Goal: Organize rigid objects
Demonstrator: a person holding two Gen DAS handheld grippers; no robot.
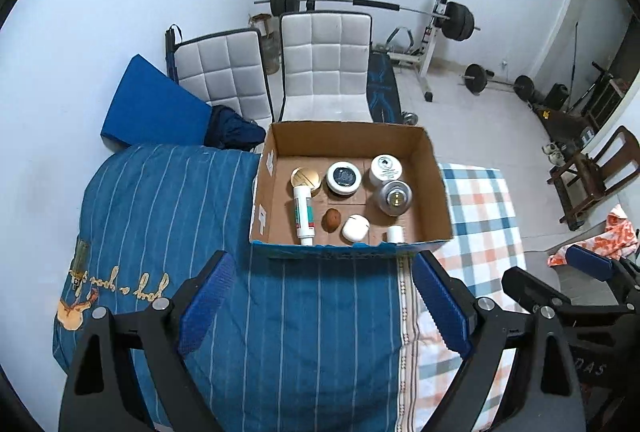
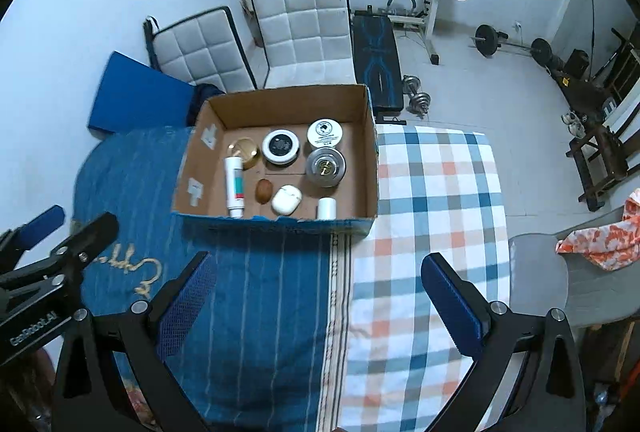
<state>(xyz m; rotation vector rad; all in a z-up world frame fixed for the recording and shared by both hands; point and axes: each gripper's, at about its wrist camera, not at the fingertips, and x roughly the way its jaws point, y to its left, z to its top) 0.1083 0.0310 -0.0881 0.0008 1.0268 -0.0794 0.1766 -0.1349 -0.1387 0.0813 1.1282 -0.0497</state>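
- Left wrist view looks steeply down on a bed: a blue striped cover (image 1: 304,312) on one side, a checked blanket (image 1: 480,224) on the other, the two meeting just below the box's right corner.
- The cardboard box (image 1: 436,187) sits open-topped on the bed, its far wall toward two white quilted chairs (image 1: 324,71); its near edge is torn and blue-faced.
- The left gripper (image 1: 324,308) hangs above the striped cover, near the box's front edge, tilted down; its jaws stand wide apart with nothing between them.
- The right gripper (image 2: 320,308) is held over the seam of the two covers, also well short of the box, jaws spread wide and empty. In the left wrist view it shows at the right edge, beside the left one.
- Between grippers and box lies bare bedding; the checked blanket to the right of the box is open too.
- In the box, back row: a gold-lidded tin (image 1: 306,179), a black-topped jar (image 1: 343,177), a white jar (image 1: 386,168).
- A clear-lidded round container (image 1: 394,197) stands in front of the white jar.
- A white tube (image 1: 304,213) lies lengthwise along the left side.
- Front row: a brown oval object (image 1: 331,220), a white earbud case (image 1: 354,228), a small white cylinder (image 1: 395,234) at the front wall.
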